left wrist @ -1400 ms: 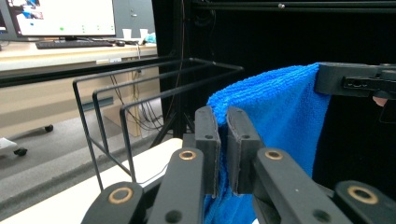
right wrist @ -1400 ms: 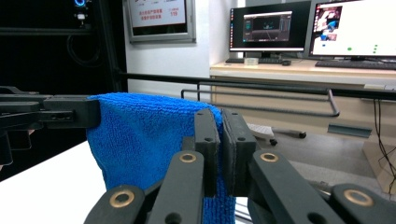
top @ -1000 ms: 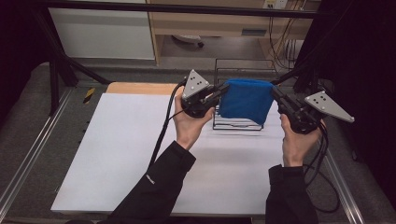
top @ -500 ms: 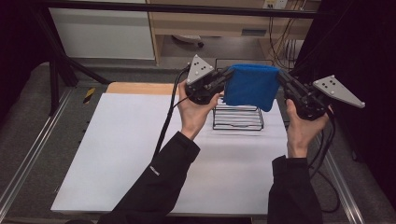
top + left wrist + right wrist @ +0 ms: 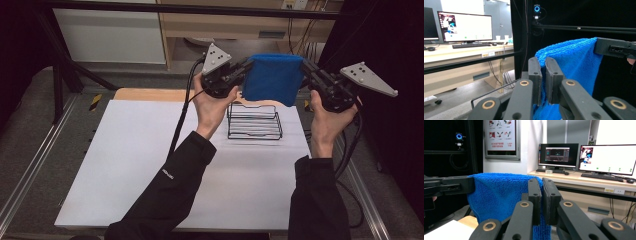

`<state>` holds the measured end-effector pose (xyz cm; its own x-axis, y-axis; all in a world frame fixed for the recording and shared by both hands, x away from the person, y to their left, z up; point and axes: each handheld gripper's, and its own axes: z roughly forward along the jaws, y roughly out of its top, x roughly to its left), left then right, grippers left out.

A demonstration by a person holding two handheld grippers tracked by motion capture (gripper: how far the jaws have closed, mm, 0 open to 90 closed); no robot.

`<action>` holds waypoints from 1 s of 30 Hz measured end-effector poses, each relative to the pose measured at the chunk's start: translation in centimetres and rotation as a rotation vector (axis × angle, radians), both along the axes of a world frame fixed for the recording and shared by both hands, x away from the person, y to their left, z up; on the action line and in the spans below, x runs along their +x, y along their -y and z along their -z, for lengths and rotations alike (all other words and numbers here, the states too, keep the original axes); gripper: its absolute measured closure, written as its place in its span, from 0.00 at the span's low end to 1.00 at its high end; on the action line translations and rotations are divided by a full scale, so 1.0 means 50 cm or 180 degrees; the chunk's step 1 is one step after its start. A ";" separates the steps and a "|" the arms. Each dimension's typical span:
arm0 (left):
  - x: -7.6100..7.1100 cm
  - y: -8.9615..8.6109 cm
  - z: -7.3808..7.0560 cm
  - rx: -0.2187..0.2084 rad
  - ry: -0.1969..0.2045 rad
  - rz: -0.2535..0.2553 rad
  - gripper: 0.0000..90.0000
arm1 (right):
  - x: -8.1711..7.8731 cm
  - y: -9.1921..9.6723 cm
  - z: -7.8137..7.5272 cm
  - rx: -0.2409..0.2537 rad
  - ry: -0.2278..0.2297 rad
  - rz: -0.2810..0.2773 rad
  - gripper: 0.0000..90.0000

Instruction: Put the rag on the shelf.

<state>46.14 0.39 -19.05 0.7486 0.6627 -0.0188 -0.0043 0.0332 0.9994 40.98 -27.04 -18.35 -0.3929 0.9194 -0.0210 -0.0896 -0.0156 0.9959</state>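
A blue towel (image 5: 272,77) hangs folded in the air above a black wire rack (image 5: 254,121) that stands on the white table (image 5: 125,165). My left gripper (image 5: 245,67) is shut on the towel's upper left corner, and my right gripper (image 5: 303,67) is shut on its upper right corner. In the left gripper view the towel (image 5: 574,62) drapes from between the closed jaws of my left gripper (image 5: 543,62), with the other gripper's jaw at the right. In the right gripper view the towel (image 5: 499,195) hangs left of the closed jaws of my right gripper (image 5: 542,181).
A wooden board (image 5: 150,94) lies at the table's far edge behind the rack. Metal rails (image 5: 30,165) run along both sides of the table. A desk with monitors (image 5: 606,157) stands in the room behind.
Both hands have lifted the towel upward, from just in front of the wire rack to well above it. The rack now stands uncovered below the towel.
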 end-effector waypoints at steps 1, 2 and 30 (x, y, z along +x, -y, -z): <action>0.002 0.000 -0.003 -0.0007 0.0013 -0.0010 0.93 | 0.002 0.000 -0.003 -0.0006 0.0003 0.0000 0.96; 0.003 0.000 -0.006 -0.0008 0.0012 -0.0006 0.94 | 0.004 0.001 -0.007 0.0004 -0.0002 -0.0016 0.96; 0.076 0.002 -0.055 -0.0098 0.0057 -0.0160 0.93 | 0.090 -0.005 -0.058 -0.0111 0.0042 0.0031 0.96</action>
